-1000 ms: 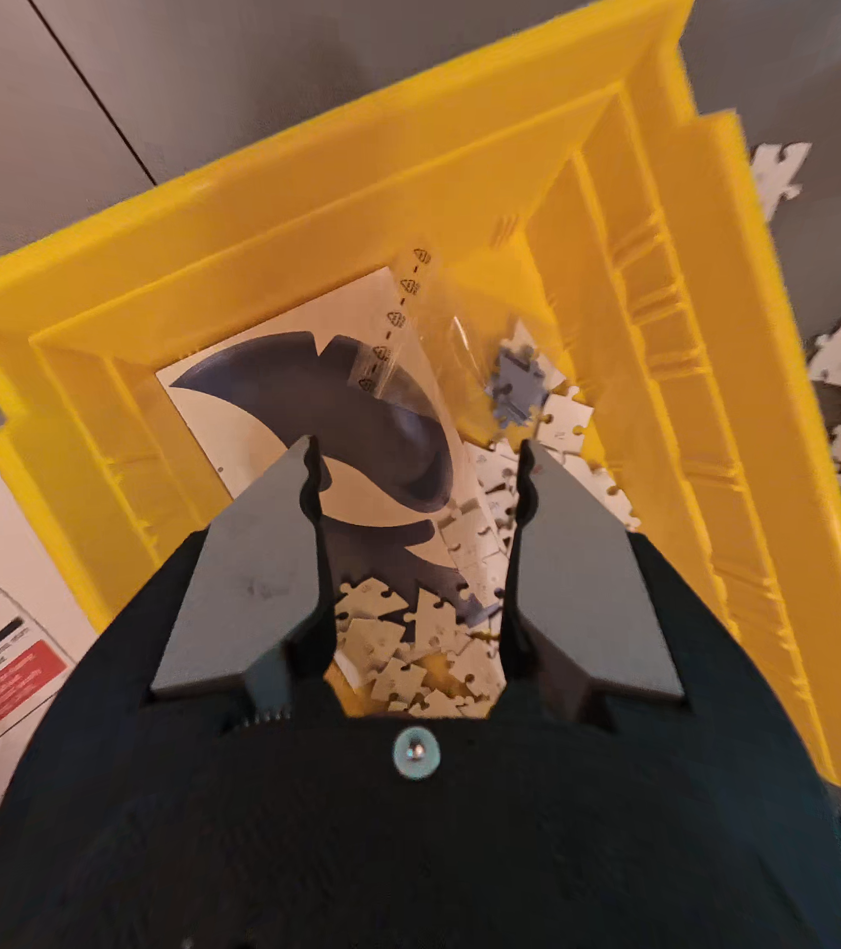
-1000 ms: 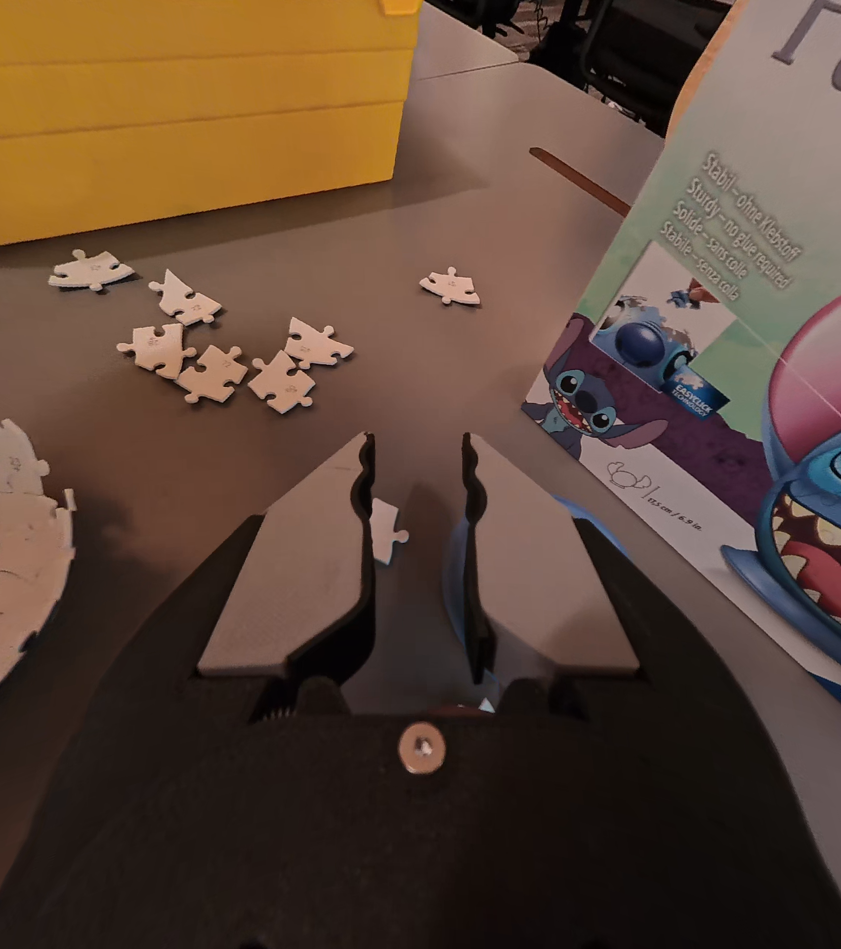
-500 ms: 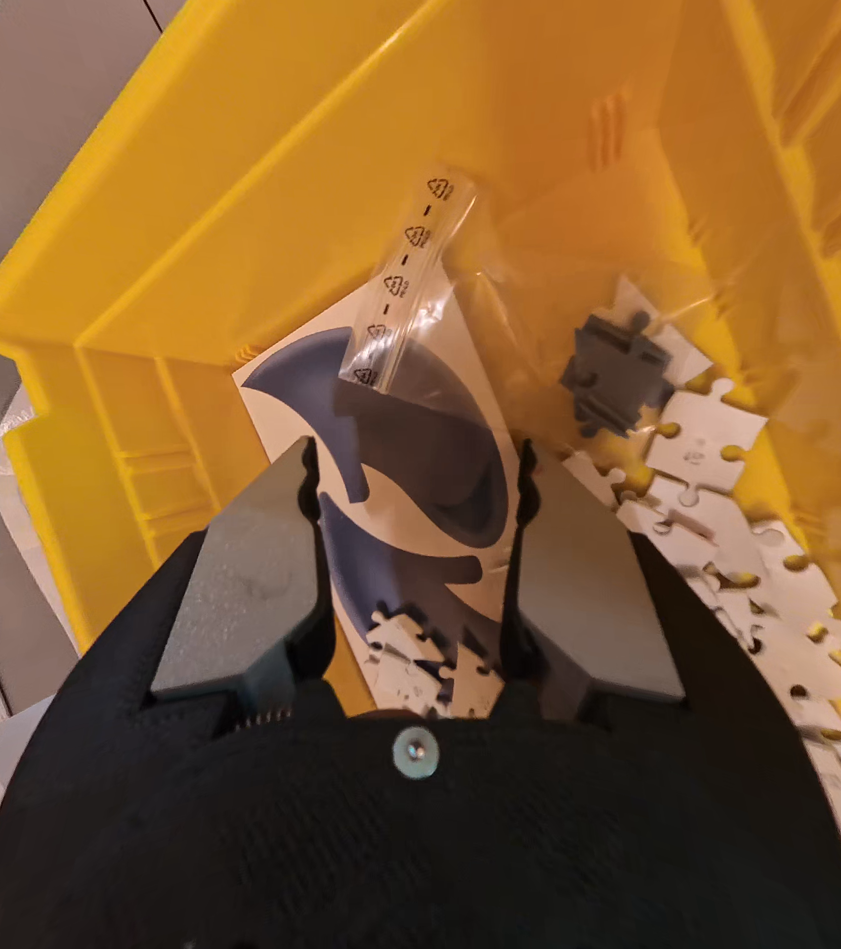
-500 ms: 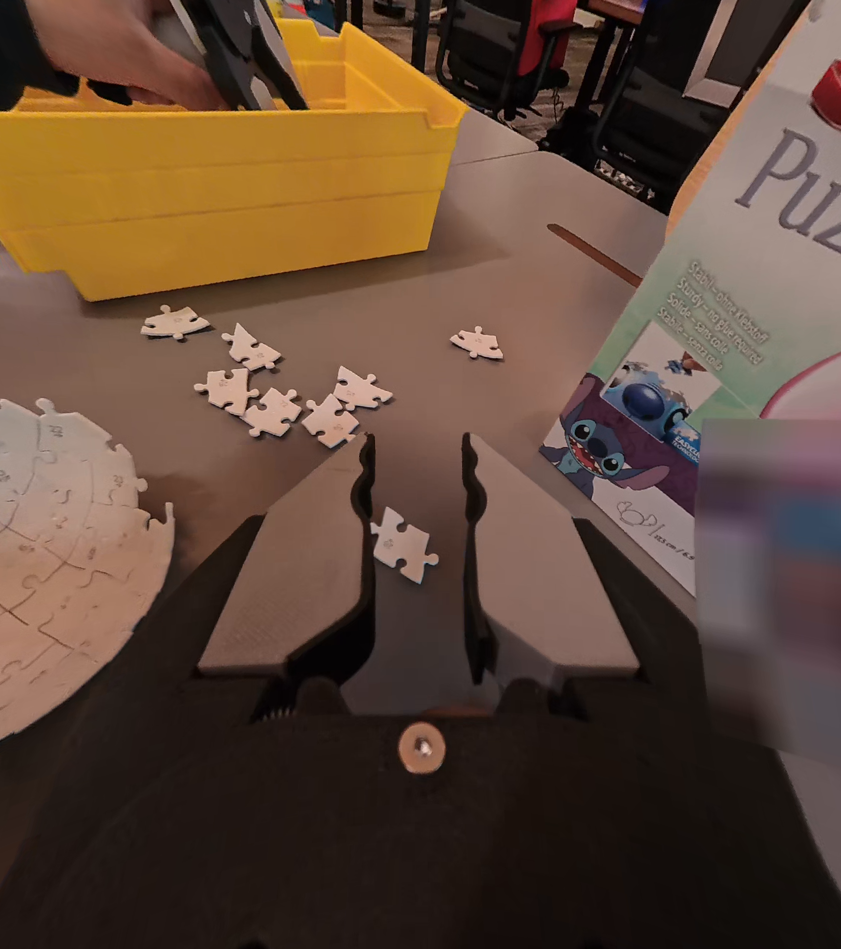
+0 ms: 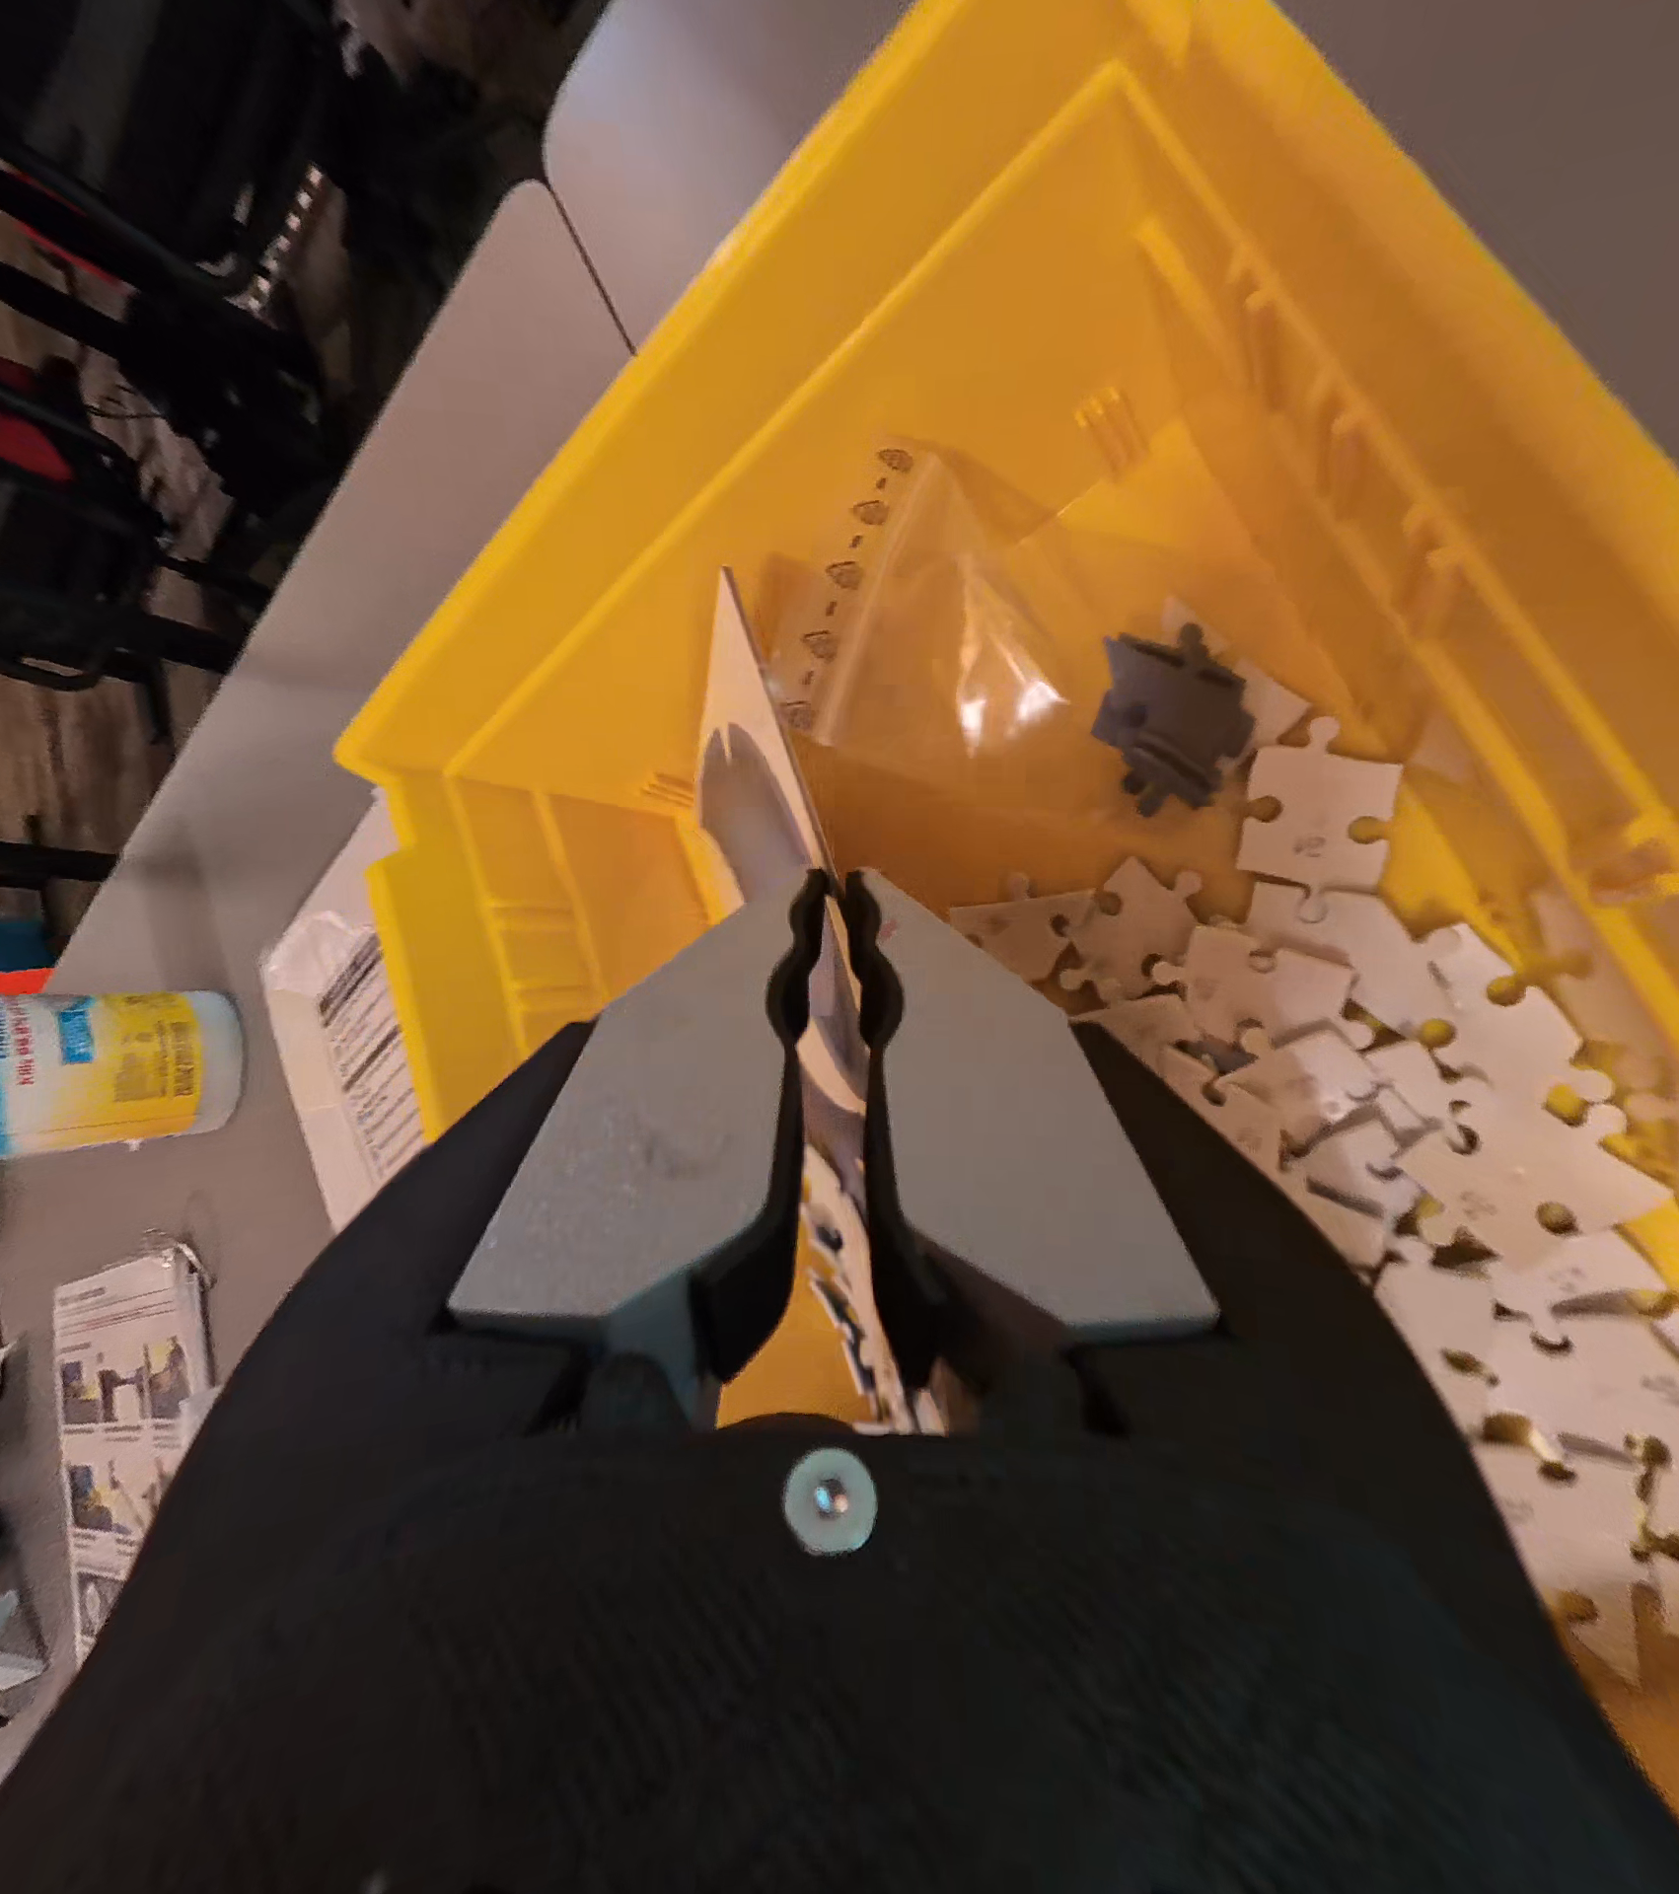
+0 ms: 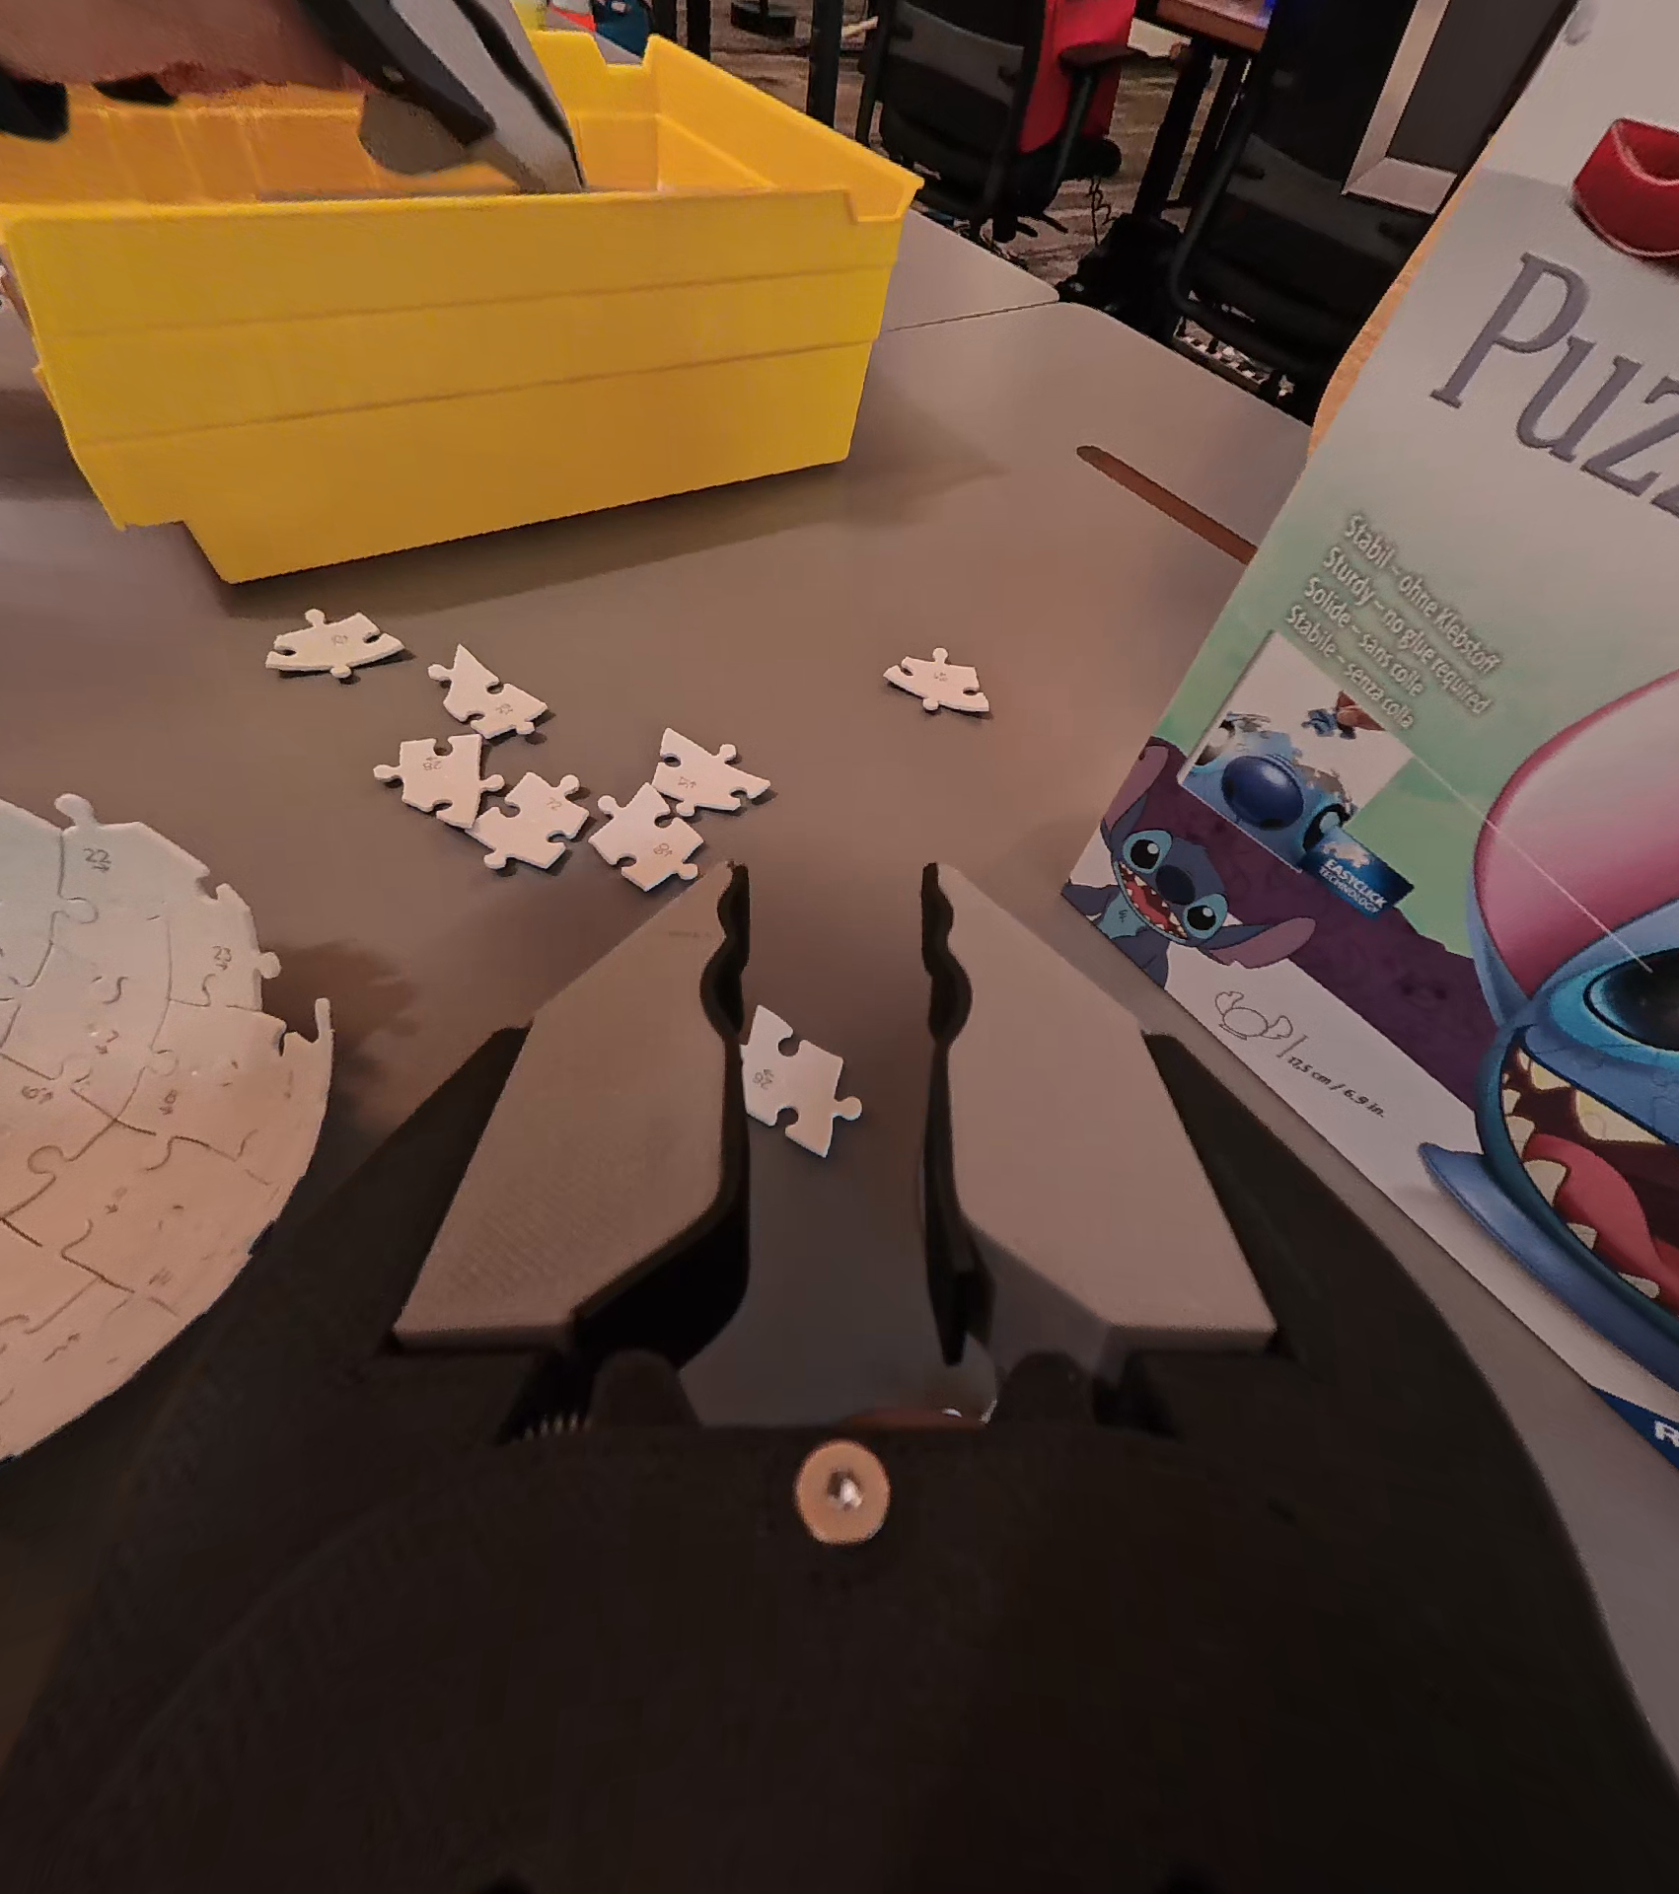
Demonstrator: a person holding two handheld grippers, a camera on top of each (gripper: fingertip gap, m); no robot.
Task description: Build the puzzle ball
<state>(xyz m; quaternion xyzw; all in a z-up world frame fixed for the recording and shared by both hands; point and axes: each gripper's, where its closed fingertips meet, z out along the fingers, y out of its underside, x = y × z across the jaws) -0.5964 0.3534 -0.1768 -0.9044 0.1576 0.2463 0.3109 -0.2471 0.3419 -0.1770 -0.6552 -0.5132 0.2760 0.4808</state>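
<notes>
- The left gripper (image 5: 833, 902) is inside the yellow bin (image 5: 610, 533); its jaws are pinched on a printed card (image 5: 748, 810) standing edge-on between them, with loose pieces (image 5: 1430, 1107) heaped to their right.
- The right gripper (image 6: 830, 902) has narrowly parted, empty jaws; a single puzzle piece (image 6: 794, 1081) lies flat on the desk (image 6: 917, 533) between them, nearer the left jaw.
- The half-built ball (image 6: 46, 1076) sits left of those jaws, so the right gripper is nearer it.

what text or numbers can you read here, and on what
I won't quote writing; these things bear it.
puzzle box: large and small print on the front.
loose puzzle pieces: a small number on each.
half-built puzzle ball: numbers on its pieces.
blue and yellow canister: label print.
clear bag: a row of small symbols.
leaflets: too small to read.
</notes>
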